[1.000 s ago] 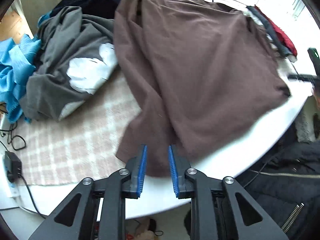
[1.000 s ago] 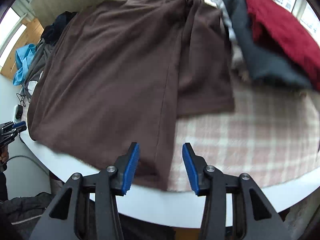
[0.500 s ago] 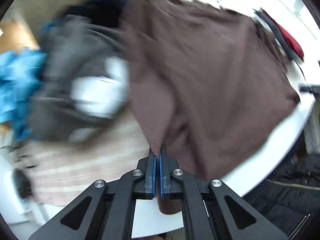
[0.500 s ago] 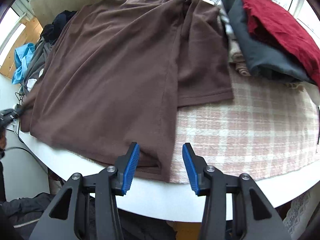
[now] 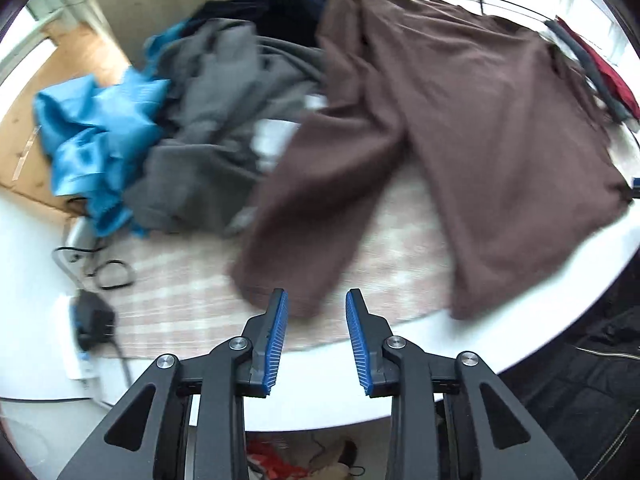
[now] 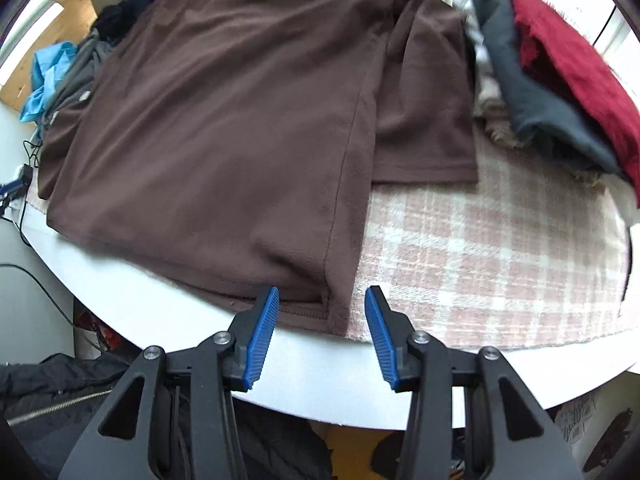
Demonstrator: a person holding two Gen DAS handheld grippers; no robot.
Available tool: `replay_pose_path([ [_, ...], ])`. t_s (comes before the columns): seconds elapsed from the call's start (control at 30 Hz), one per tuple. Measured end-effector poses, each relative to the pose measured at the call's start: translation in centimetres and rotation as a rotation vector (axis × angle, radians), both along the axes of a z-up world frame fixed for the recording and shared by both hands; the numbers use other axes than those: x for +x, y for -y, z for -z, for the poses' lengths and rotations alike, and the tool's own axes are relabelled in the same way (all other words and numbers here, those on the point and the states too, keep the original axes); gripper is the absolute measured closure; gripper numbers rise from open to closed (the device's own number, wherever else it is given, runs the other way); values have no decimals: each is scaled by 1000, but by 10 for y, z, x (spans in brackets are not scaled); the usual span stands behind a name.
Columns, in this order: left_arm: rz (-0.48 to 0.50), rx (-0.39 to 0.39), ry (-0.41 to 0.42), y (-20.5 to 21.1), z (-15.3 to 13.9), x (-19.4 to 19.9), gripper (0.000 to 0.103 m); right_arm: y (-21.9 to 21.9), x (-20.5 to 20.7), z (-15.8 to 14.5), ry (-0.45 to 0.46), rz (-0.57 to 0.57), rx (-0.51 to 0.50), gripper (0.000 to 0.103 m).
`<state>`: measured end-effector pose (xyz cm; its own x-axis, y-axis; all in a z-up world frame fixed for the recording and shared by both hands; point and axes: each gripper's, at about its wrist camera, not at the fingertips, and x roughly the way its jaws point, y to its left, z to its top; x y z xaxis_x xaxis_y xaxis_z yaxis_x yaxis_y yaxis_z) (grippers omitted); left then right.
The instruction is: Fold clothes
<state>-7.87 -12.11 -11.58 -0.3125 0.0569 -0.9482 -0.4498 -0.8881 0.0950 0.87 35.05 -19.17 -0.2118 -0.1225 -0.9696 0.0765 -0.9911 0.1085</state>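
Round white table [image 6: 132, 300] with a plaid cloth [image 6: 500, 248] on top; brown shirt [image 6: 240, 120] lies spread across it, one sleeve [image 5: 320, 208] flopped toward my left gripper [image 5: 316, 336]. Both grippers are spread and holding nothing; right gripper [image 6: 320, 328] sits at the shirt's near hem. Unfolded pile [image 5: 192, 128] is left of the shirt, folded stack [image 6: 560, 80] right.

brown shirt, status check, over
Left tool open, empty. Right tool open at hem. Brown shirt spread flat. Gray clothes pile beside the sleeve.

White table [image 6: 160, 300] — plaid cloth [image 6: 500, 264]
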Motion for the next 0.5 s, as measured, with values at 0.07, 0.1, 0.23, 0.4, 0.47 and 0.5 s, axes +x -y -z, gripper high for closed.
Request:
replay_pose_path([
  [0.07, 30, 15, 16, -11, 4, 8, 73, 1, -1, 3, 15, -33, -9, 59],
  [0.1, 38, 15, 22, -13, 4, 10, 73, -4, 1, 0, 5, -33, 10, 59],
  [0.23, 37, 11, 33, -19, 9, 11, 73, -32, 7, -9, -9, 16, 25, 63],
  [0.4, 52, 16, 46, -31, 14, 9, 73, -35, -7, -12, -43, 58, -103, 83],
  [0.47, 60, 17, 50, -36, 16, 9, 73, -21, -9, -10, -37, -1, -72, 83],
  [0.5, 68, 16, 50, -39, 15, 9, 73, -14, -9, -9, -33, -33, -48, 83],
])
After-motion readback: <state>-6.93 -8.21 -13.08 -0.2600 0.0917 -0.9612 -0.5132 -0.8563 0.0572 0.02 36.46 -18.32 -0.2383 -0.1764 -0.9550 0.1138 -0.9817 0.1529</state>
